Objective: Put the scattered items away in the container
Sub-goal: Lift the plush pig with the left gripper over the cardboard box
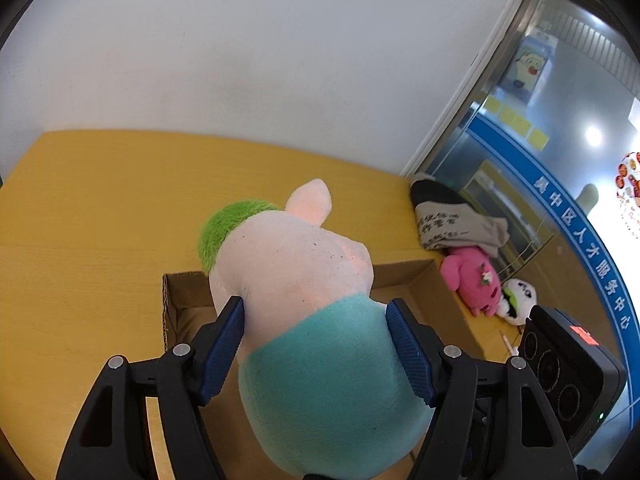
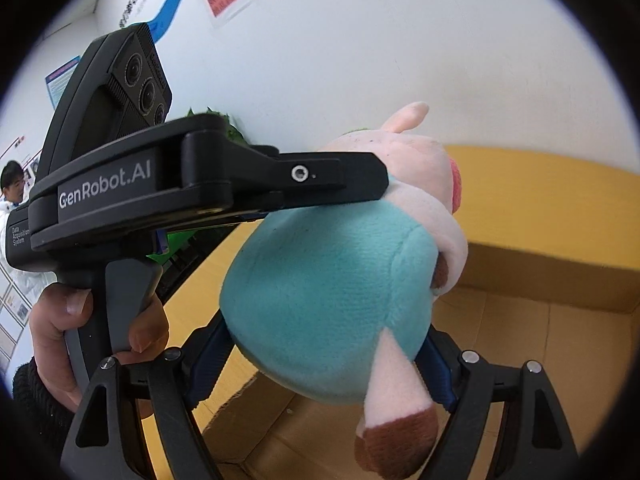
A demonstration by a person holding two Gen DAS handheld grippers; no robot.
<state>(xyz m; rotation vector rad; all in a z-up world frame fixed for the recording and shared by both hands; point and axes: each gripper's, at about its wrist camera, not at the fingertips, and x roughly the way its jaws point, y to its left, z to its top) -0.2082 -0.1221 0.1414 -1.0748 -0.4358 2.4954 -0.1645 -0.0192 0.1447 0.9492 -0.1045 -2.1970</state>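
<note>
A plush pig with pink head, green tuft and teal body hangs above an open cardboard box on the yellow table. My left gripper is shut on it, blue pads pressed into both sides of its body. In the right wrist view the same pig sits between the blue pads of my right gripper, which is shut on its lower body; a pink leg with a brown foot dangles in front. The box's floor and far wall lie below and behind the pig.
At the table's right end lie a pink plush, a white and black plush, a grey printed cloth and a pencil. A hand grips the left gripper's black handle. A glass partition stands to the right.
</note>
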